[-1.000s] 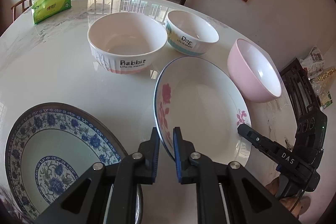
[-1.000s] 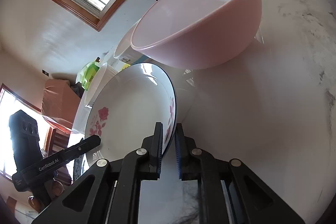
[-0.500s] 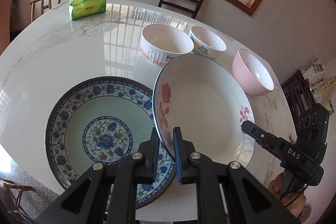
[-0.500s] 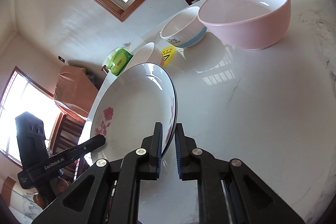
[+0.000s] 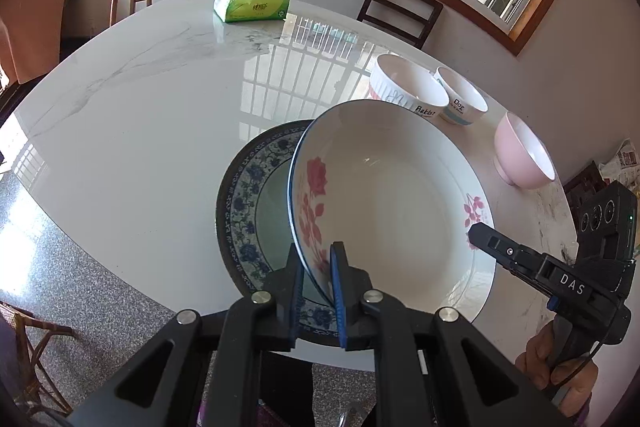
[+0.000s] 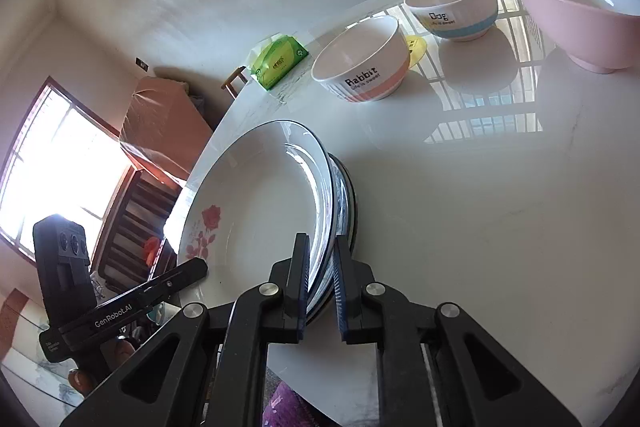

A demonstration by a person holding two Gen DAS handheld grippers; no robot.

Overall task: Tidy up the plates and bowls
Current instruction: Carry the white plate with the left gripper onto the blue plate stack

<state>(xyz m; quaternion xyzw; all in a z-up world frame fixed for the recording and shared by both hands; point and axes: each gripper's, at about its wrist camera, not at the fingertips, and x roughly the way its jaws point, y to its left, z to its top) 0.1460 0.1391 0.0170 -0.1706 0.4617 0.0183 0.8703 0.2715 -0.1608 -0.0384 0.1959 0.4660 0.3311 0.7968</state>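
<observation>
With my left gripper [image 5: 316, 291] and right gripper [image 6: 322, 287] each pinching opposite rim edges of the rose plate [image 5: 384, 203], I hold it tilted directly above the blue-patterned plate [image 5: 244, 195] near the table [image 5: 152, 131] edge, so the next move is straight down.

Your rose plate [image 5: 392, 203] hides most of the blue-patterned plate [image 5: 244, 195] beneath it; the pink bowl [image 6: 580, 7] runs off the right-wrist view's edge.
</observation>
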